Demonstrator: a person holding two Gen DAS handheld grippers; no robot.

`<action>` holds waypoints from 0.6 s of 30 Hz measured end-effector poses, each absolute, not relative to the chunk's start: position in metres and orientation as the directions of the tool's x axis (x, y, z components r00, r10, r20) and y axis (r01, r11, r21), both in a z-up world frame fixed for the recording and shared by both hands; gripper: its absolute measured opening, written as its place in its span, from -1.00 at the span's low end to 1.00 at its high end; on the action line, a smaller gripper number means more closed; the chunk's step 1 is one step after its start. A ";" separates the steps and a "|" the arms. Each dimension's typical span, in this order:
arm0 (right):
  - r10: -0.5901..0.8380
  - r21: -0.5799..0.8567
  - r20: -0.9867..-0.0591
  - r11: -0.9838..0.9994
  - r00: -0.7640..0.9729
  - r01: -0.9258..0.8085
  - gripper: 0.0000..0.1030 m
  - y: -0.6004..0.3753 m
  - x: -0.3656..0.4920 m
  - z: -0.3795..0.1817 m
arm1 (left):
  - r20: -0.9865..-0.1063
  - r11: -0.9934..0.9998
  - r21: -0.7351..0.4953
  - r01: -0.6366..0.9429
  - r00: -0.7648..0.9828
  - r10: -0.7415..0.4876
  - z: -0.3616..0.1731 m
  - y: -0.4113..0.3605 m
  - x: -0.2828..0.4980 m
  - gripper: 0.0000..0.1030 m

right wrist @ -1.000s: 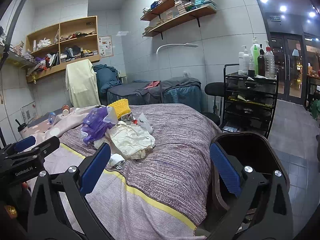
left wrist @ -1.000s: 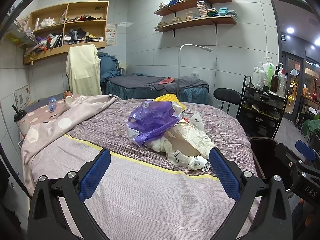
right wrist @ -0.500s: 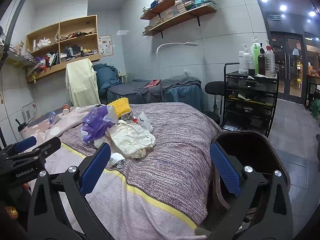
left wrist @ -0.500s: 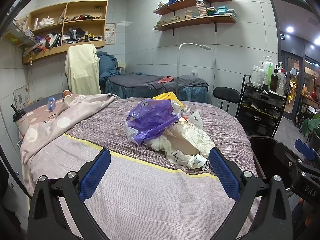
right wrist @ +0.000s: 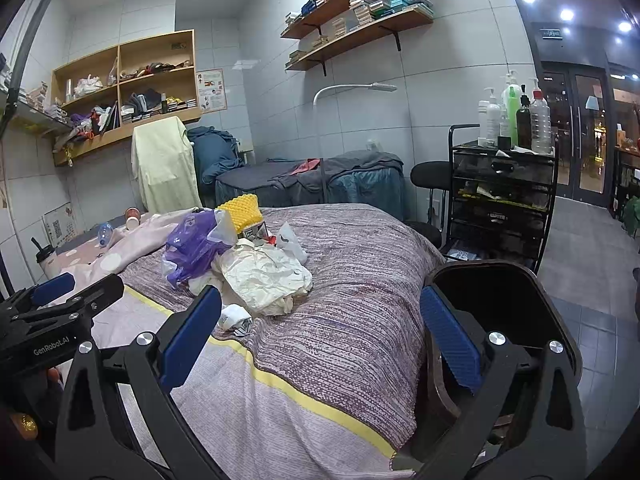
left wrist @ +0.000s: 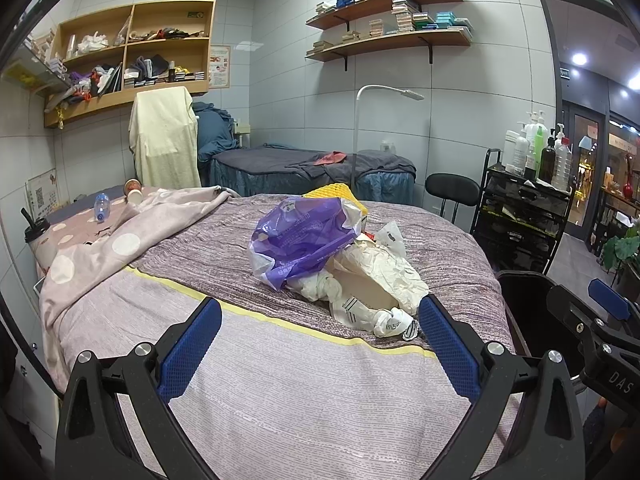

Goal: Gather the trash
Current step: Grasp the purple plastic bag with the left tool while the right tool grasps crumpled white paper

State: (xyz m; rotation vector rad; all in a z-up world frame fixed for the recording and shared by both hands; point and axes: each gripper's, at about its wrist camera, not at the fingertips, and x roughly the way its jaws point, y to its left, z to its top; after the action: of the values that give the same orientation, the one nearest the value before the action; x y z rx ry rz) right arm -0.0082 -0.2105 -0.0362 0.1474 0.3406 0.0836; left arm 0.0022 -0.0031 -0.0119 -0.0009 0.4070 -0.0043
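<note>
We see the trash pile (left wrist: 336, 264) on the bed (left wrist: 280, 380), just ahead of our left hand-held gripper (left wrist: 316, 344) and ahead-left of our right hand-held gripper (right wrist: 320, 340); both are spread wide, pinching nothing. Only the right view shows the dark bin (right wrist: 516, 292) fully, behind its right finger.

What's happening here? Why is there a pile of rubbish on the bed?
A person holds a two-finger gripper in each hand to collect trash. The left gripper and right gripper are both open and empty, hovering above the striped bedspread. The crumpled purple plastic bag, wrinkled cream paper and yellow foam netting lie heaped, untouched. A dark bin waits beside the bed.
</note>
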 end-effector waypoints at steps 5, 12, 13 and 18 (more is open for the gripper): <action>0.103 0.155 -0.337 0.987 0.936 -0.052 0.91 -0.211 -0.005 -0.039 | -0.412 1.000 0.001 0.021 0.911 -0.018 -0.017 -0.005 0.005 0.89; 0.153 0.180 -0.445 0.981 0.883 -0.079 0.91 -0.215 0.022 -0.051 | -0.500 0.997 -0.011 0.071 0.864 -0.067 -0.030 0.002 0.030 0.89; 0.153 0.172 -0.460 0.982 0.875 -0.081 0.91 -0.215 0.027 -0.053 | -0.509 0.997 -0.011 0.079 0.858 -0.073 -0.031 0.003 0.034 0.89; 0.182 0.172 -0.510 0.979 0.840 -0.108 0.91 -0.214 0.046 -0.058 | -0.546 0.992 0.025 0.123 0.833 -0.090 -0.028 0.001 0.063 0.77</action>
State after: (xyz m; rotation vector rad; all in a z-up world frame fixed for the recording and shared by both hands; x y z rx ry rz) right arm 0.0461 -0.2140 -0.0577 0.1388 0.5522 0.1538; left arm 0.0632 0.0009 -0.0283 0.0595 0.5757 -0.1127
